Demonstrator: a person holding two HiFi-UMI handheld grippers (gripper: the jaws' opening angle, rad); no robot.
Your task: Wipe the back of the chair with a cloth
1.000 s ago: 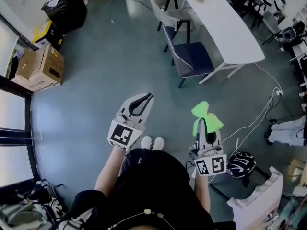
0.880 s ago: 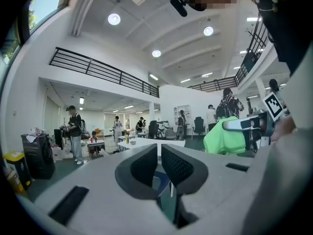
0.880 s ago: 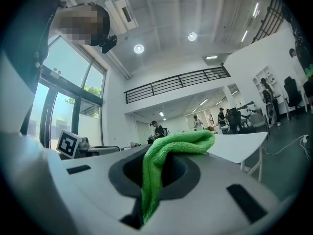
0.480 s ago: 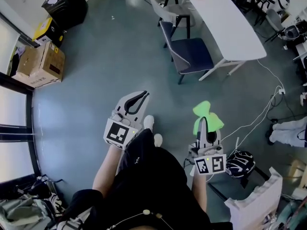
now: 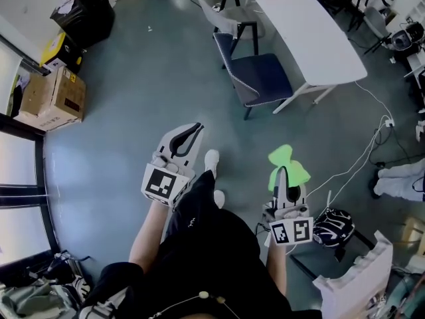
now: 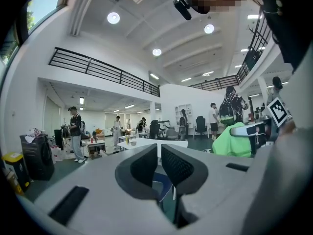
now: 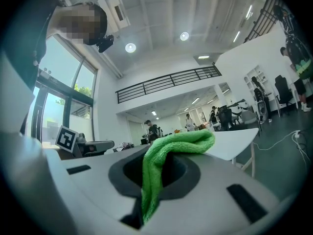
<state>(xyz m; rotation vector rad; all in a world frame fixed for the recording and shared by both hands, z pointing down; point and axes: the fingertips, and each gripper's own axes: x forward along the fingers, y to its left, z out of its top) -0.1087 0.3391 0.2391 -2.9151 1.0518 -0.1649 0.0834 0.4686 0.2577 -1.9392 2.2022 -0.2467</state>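
The chair (image 5: 255, 75) has a dark blue seat and a grey back and stands by the white table (image 5: 312, 28), well ahead of both grippers in the head view. A bright green cloth (image 5: 287, 161) sticks out of my right gripper (image 5: 285, 173), which is shut on it. In the right gripper view the cloth (image 7: 168, 153) drapes over and down between the jaws. My left gripper (image 5: 188, 135) is held level at the left, jaws together with nothing in them. From the left gripper view (image 6: 159, 156) I see a sliver of the blue seat (image 6: 162, 184) past its jaws and the cloth (image 6: 234, 141) at the right.
A second grey chair (image 5: 222, 8) stands behind the blue one. Cardboard boxes (image 5: 56, 95) and a black bag (image 5: 86, 12) line the left wall. White cables (image 5: 358, 158) cross the floor at the right, near a dark helmet-like object (image 5: 332, 228). Several people stand far off.
The person has stepped forward, one shoe now ahead of the other, and the chair sits slightly nearer. Both grippers keep their pose; the cloth stays in the right one.
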